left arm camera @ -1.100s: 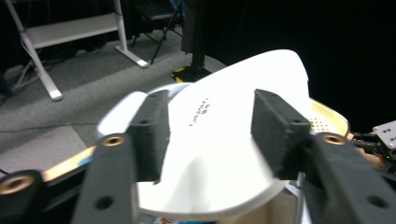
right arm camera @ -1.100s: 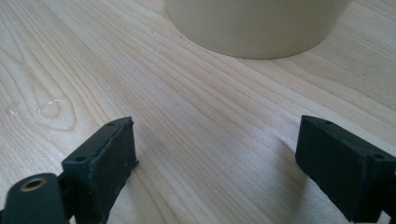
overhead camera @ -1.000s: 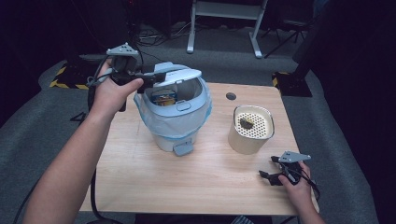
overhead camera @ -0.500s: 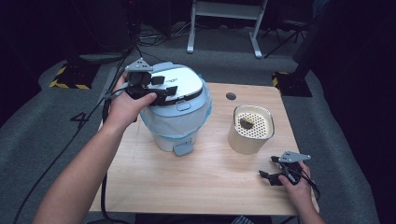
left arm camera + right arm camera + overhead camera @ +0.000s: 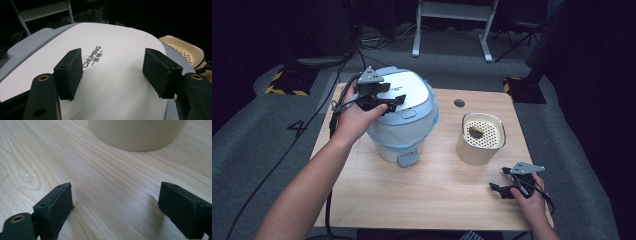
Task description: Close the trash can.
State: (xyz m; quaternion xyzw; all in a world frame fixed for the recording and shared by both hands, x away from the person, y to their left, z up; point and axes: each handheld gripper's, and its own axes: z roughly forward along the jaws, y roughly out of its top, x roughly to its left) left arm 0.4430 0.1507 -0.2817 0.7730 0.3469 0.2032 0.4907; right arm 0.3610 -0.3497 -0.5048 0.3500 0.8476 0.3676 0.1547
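1. The white-and-pale-blue rounded plastic bin (image 5: 404,120) stood left of centre on the light wooden counter (image 5: 432,195), its white lid (image 5: 110,62) shut.
2. Nearest the person, the right gripper (image 5: 506,181) lay low at the counter's near right corner, its jaws spread wide with bare wood between them.
3. Just beyond it stood a cream, round-cornered plastic container (image 5: 480,139) with a perforated insert and a small dark object on that insert.
4. Farther left, the left gripper (image 5: 384,99) hovered over the lid, close above it.
5. Its jaws had just been opening; they stood released, with nothing pinched between them, only the lid's printed top below.
6. A grey tab (image 5: 408,159) stuck out at the bin's near base.
7. A small dark hole (image 5: 459,103) sat in the counter's far side.
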